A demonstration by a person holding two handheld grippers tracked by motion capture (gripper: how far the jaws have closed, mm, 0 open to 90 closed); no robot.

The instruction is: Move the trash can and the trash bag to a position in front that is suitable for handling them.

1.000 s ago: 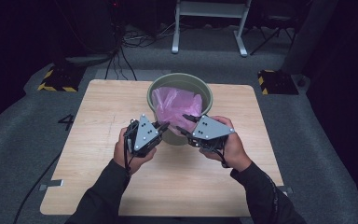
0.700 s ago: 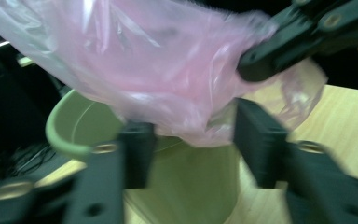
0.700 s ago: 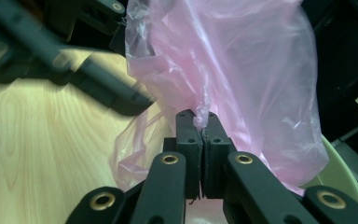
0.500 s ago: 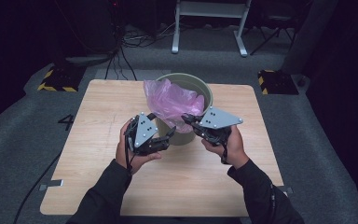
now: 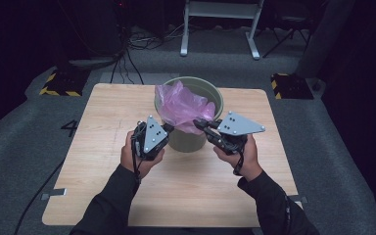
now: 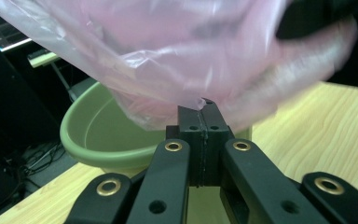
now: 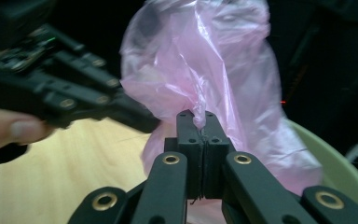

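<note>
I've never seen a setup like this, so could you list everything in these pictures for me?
plastic bag: one, pink, held up over the near rim of the bucket
bucket: one, pale green, far middle of the table
table: one, light wood, on grey carpet
striped blocks: two, black and yellow, floor beyond the table's far corners
metal stand: one, pale grey, floor behind
left hand-held gripper: one, black, shut on the bag
right hand-held gripper: one, black, shut on the bag
hands: two, dark sleeves, bottom of the high view
</note>
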